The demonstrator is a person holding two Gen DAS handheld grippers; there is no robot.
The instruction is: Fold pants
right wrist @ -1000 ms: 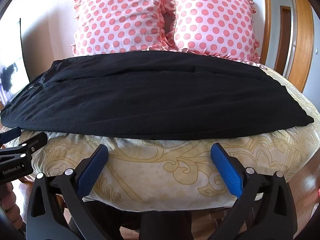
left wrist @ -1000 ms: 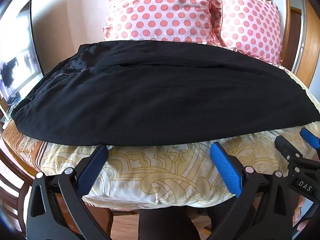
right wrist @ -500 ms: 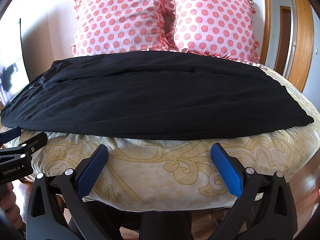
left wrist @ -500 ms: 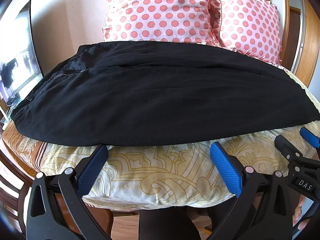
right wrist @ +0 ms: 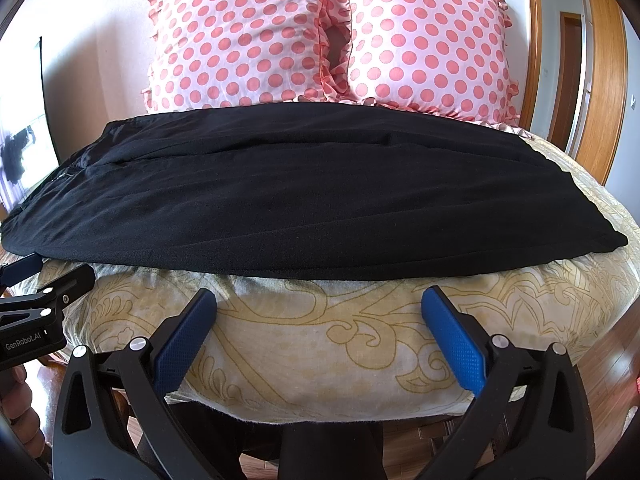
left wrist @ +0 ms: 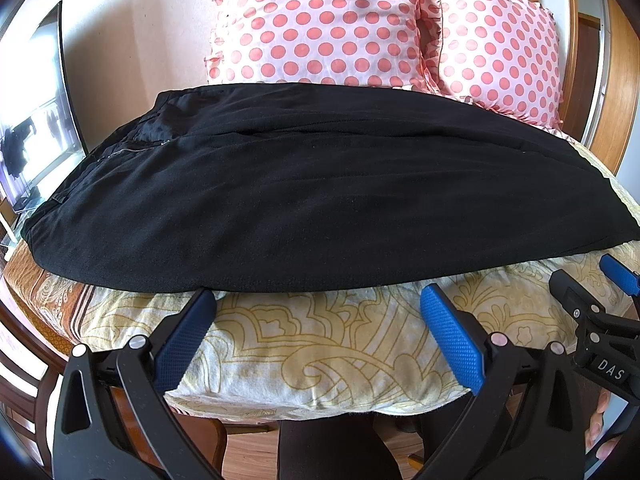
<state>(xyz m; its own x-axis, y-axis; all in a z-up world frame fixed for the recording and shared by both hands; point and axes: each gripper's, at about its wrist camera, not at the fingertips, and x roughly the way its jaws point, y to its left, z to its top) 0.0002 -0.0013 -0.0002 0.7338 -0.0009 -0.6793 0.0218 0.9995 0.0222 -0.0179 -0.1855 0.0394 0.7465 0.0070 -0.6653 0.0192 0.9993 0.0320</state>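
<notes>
Both claws stand wide apart and hold nothing: your left gripper and your right gripper hover just short of the near hem of the pants, over the patterned bedspread. The pants lie flat across the bed, lengthwise from side to side, waistband and zip to your left, leg ends to your right, with the two polka-dot pillows behind them. Judge the black cloth soft, light and limp: it will sag and drag wherever unsupported, and it may slide on the cover. Take it at the near edge, one claw toward each end, pinching both layers so the top leg does not peel away from the lower one
</notes>
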